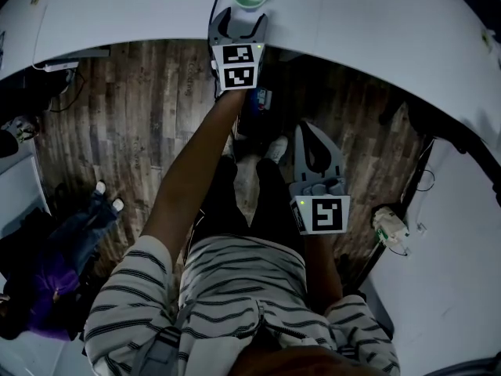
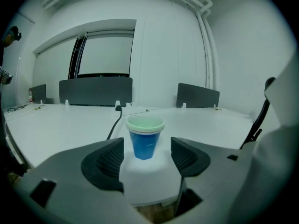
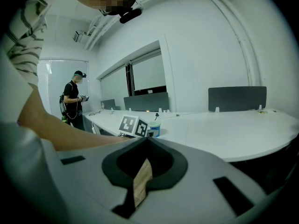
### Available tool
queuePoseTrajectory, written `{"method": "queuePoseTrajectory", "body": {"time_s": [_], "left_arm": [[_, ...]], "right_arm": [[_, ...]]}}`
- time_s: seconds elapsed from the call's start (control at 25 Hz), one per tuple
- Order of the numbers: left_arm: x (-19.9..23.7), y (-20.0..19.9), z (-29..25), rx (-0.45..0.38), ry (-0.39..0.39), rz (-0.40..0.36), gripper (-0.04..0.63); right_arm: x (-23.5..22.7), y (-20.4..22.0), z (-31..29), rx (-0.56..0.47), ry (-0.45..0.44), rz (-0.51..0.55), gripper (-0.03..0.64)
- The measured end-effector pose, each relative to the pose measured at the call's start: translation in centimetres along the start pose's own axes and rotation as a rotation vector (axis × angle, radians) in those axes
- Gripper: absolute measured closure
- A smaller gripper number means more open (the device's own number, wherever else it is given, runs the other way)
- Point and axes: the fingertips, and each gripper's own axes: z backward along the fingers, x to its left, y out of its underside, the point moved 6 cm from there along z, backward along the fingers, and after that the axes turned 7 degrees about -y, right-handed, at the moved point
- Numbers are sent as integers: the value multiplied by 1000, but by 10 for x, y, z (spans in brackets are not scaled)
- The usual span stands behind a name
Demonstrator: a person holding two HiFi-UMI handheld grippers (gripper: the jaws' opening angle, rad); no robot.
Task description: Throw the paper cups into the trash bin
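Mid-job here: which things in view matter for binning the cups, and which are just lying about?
Job: paper cup, upright on the white table; left gripper, open, facing it; right gripper, shut, empty. No trash bin in view.
Lying about: black cable on the table; grey desk dividers; second person in the background.

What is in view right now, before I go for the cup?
paper cup: one, blue with pale green inside, upright on the table just ahead of the left tongs
table: one, white, curved, in front of the person
cable: one, black, lying on the table behind the cup
desk screens: several, grey, along the table's far edge
floor: brown wood, under the table
second person: one, dark clothes, standing far off beside the table
trash bin: none in view
left tongs: open, empty, at the table edge
right tongs: shut, empty, low over the floor
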Motion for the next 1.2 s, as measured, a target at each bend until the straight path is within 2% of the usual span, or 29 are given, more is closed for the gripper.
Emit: {"method": "queuePoseTrajectory", "body": {"time_s": [0.6,1.2], "left_arm": [[3,2,-34,48,-33,30,285],[-2,-2,-40,66,-15,4,318]], "right_arm": [[-7,8,-5,23,11,-18,598],[-13,9,-1,29,15,-24,598]]}}
